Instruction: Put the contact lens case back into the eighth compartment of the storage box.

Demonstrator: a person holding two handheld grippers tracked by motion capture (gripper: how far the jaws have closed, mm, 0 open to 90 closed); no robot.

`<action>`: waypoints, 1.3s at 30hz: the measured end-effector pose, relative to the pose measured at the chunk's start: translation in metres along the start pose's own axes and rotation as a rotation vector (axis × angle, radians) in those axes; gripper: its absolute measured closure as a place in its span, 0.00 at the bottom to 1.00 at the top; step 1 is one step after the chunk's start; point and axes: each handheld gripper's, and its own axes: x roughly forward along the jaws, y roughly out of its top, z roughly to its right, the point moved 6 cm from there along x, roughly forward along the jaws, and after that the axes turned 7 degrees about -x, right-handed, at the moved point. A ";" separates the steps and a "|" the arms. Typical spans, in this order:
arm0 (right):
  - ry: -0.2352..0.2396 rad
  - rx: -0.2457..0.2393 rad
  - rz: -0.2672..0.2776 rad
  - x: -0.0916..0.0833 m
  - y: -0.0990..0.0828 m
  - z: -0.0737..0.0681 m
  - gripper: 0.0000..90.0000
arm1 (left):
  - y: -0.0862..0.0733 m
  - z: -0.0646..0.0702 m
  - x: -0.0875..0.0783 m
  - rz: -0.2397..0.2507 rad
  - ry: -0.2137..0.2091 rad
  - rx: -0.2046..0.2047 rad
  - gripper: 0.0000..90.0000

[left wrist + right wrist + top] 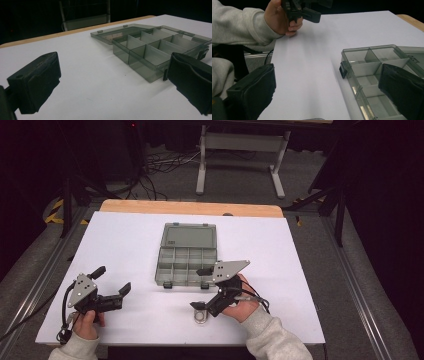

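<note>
So the bench [125, 250] is mostly bare white, loads of room all round. The open compartment organizer box [186, 254] sits mid-bench, lid flat behind it. Left hand-held gripper [113, 280] hovers spread and empty, well off to the box's left. Right hand-held gripper [199, 288], jaws also spread, is right over a small metal ring-shaped part [200, 315] near the front edge. Looks like the pickup step; next it needs to drop and pinch it.
</note>
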 end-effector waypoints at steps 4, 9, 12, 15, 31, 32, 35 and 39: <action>0.012 -0.005 -0.036 0.002 -0.003 0.000 0.02 | 0.000 0.000 0.000 0.000 0.000 0.000 0.00; 0.020 -0.001 -0.083 0.003 -0.008 0.000 0.02 | 0.000 0.000 0.000 -0.001 0.001 0.000 0.00; 0.031 0.006 -0.115 0.004 -0.012 -0.001 0.03 | 0.000 0.000 0.000 -0.001 0.002 0.000 0.00; 0.045 0.011 -0.155 0.007 -0.016 -0.003 0.03 | 0.000 0.000 0.000 -0.001 0.002 0.000 0.00; 0.125 0.013 -0.328 0.018 -0.037 -0.013 0.05 | 0.000 0.000 0.000 -0.001 0.002 -0.001 0.00; 0.125 0.015 -0.335 0.019 -0.038 -0.013 0.05 | 0.000 0.000 0.000 -0.001 0.002 -0.002 0.00; 0.132 0.010 -0.366 0.021 -0.041 -0.015 0.05 | 0.000 0.000 0.000 -0.001 0.002 -0.001 0.00; 0.144 0.009 -0.393 0.025 -0.045 -0.017 0.05 | 0.000 0.000 0.000 -0.001 0.002 -0.001 0.00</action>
